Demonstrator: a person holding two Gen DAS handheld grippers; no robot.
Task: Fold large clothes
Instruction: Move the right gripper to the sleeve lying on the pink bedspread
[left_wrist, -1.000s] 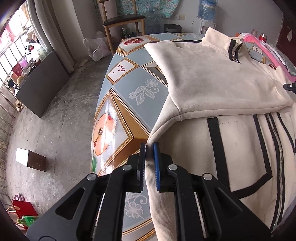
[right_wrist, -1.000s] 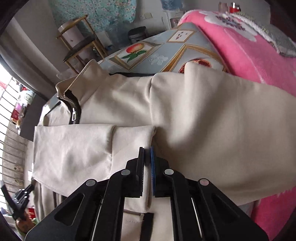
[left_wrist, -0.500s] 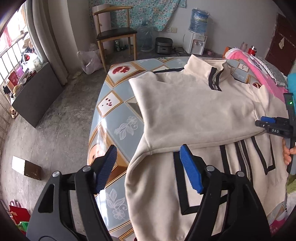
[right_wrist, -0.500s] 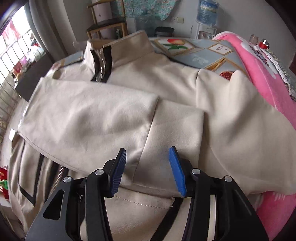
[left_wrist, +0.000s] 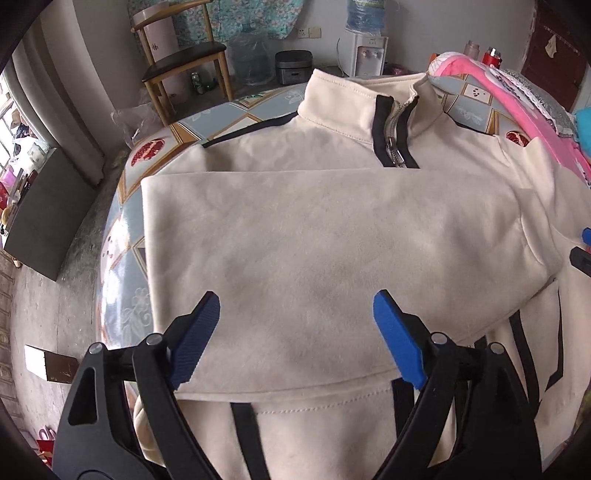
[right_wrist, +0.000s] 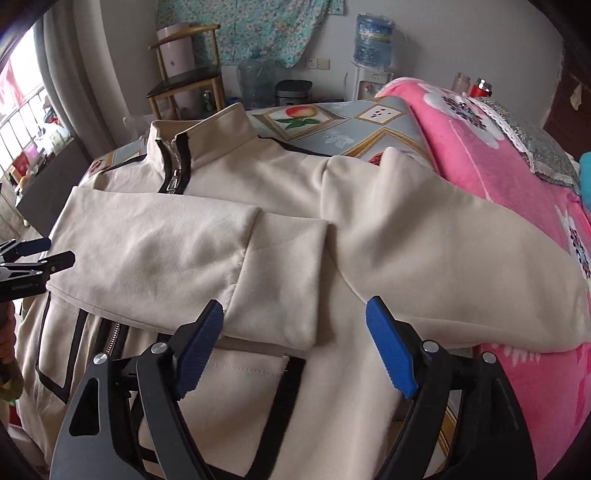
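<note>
Both grippers have let go of the cream zip-up jacket with black trim (left_wrist: 332, 258) since a second ago. Left gripper (left_wrist: 295, 332) and right gripper (right_wrist: 295, 339) are hovering above it, jaws opening wide, gripping nothing. One sleeve is lying folded across the chest on the fruit-patterned tablecloth (left_wrist: 122, 236), collar toward twelve o'clock, a pink floral blanket (right_wrist: 480, 155) at three o'clock.

Both wrist views overlook jacket (left_wrist: 314, 240) closely.
</note>
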